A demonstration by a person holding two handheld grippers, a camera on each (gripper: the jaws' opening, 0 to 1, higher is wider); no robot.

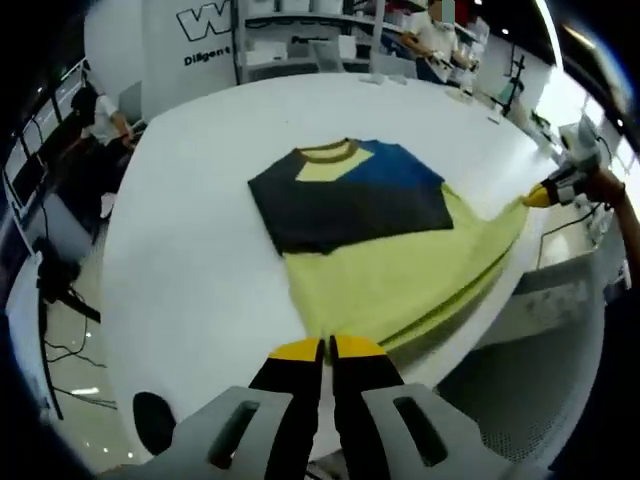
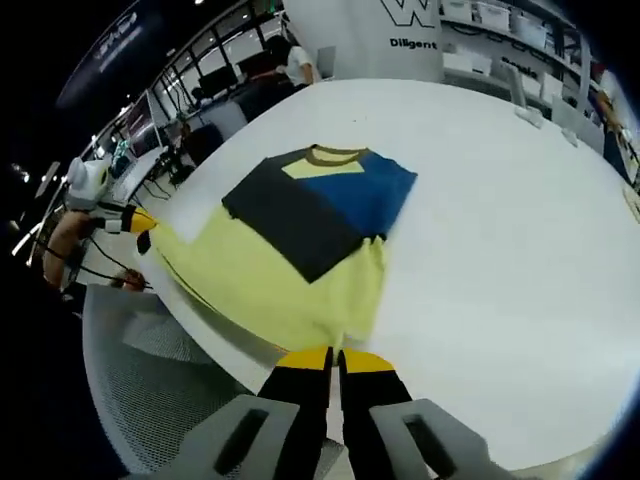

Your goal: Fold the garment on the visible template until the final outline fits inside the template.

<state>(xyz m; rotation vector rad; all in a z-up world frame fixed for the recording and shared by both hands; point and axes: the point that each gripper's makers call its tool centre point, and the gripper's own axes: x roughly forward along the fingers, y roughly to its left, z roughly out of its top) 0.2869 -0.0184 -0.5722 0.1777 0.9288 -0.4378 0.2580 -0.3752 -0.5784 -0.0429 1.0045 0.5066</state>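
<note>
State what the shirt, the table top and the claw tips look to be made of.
Shirt: soft knit fabric, matte; it drapes and creases over the table edge. Table top: smooth white, probably laminate or painted board, with a faint sheen. Left claw tips: yellow, possibly rubber or plastic, on black fingers; right claw looks the same.

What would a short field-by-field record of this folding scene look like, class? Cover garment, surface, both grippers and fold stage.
garment: yellow, blue and dark T-shirt, sleeves folded in
surface: white table; no template outline discernible
left gripper: shut on the shirt's hem at the table's edge
right gripper: shut on the hem's other corner
fold stage: lower half not yet folded up
</note>
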